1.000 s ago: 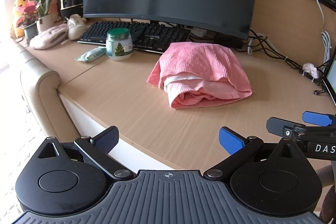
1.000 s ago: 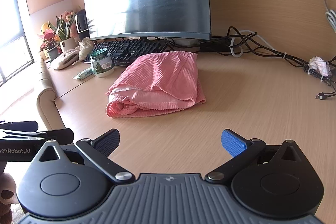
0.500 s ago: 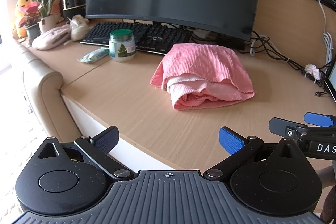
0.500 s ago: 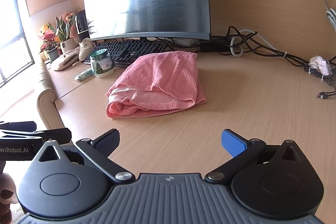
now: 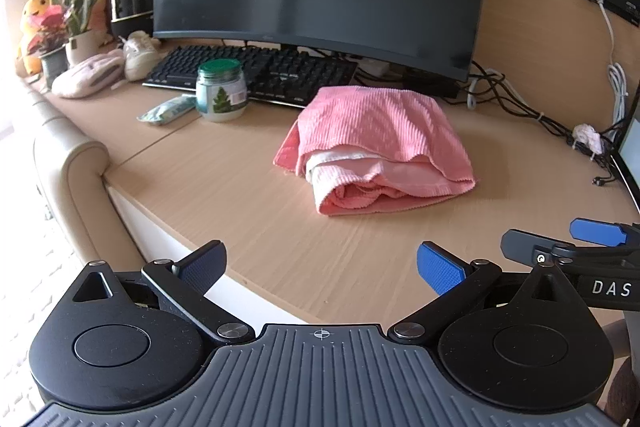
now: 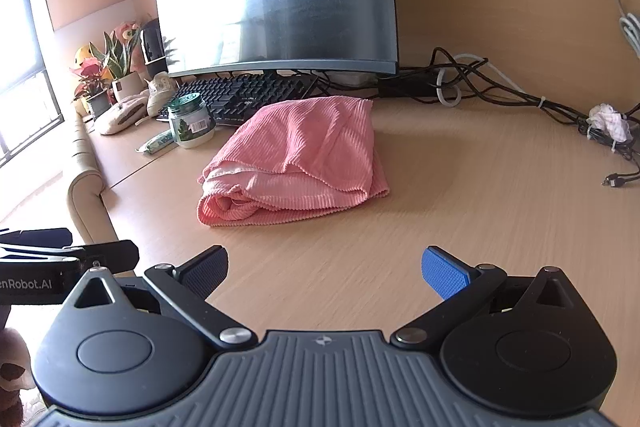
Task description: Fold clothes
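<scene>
Pink garment (image 5: 376, 147) sits folded on the counter (image 5: 224, 187) (keyboard behind it), both grippers' jaws apart, holding nothing.

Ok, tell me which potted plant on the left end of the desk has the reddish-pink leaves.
The front potted plant, in the dark grey pot. The one behind has green leaves and a white pot.

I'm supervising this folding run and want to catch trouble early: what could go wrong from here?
1. The pink garment is already bundled in layers; the open left gripper might pinch several at once and drag the whole bundle.
2. Its far edge lies close to the keyboard, with a green-lidded jar nearby; spreading the cloth could knock the jar.
3. Loose cables lie beyond the right gripper and could snag a wide sweep.
</scene>
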Available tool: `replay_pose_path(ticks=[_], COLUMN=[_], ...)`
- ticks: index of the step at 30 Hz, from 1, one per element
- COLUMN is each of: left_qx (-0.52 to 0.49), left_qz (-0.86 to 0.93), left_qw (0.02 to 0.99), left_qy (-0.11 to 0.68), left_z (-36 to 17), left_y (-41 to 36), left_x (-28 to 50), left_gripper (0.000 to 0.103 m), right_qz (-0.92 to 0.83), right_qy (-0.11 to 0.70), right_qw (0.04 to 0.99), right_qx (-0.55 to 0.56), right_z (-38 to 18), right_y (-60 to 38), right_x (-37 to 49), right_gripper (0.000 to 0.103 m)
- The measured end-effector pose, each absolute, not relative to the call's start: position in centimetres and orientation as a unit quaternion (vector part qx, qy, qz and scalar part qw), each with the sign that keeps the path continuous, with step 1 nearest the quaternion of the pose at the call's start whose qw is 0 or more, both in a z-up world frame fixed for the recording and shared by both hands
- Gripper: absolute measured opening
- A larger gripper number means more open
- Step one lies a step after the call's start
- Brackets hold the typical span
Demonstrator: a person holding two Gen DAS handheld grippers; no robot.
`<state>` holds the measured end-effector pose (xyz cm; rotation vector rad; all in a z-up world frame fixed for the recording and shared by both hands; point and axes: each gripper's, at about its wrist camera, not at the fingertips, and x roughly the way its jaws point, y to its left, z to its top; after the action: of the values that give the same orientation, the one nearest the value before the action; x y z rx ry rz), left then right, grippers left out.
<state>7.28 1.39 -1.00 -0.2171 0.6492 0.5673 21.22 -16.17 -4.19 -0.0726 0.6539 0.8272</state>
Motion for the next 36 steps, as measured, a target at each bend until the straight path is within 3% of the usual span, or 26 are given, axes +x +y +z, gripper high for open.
replay_pose_path(ticks=[36], left_qx=[-0.115], left_qz=[0.282], left_qw=[0.893], left_qy=[0.330], left_z=[-1.43], left_y=[1.48], left_x=[7.16], left_gripper=[0.103], right_qz=[0.395], right_qy=[0.314], right_qw=[0.863], right_qx=[-0.034], right_z=[-4.19], right_y=[-16.16], right_x=[20.96], right_gripper=[0.103])
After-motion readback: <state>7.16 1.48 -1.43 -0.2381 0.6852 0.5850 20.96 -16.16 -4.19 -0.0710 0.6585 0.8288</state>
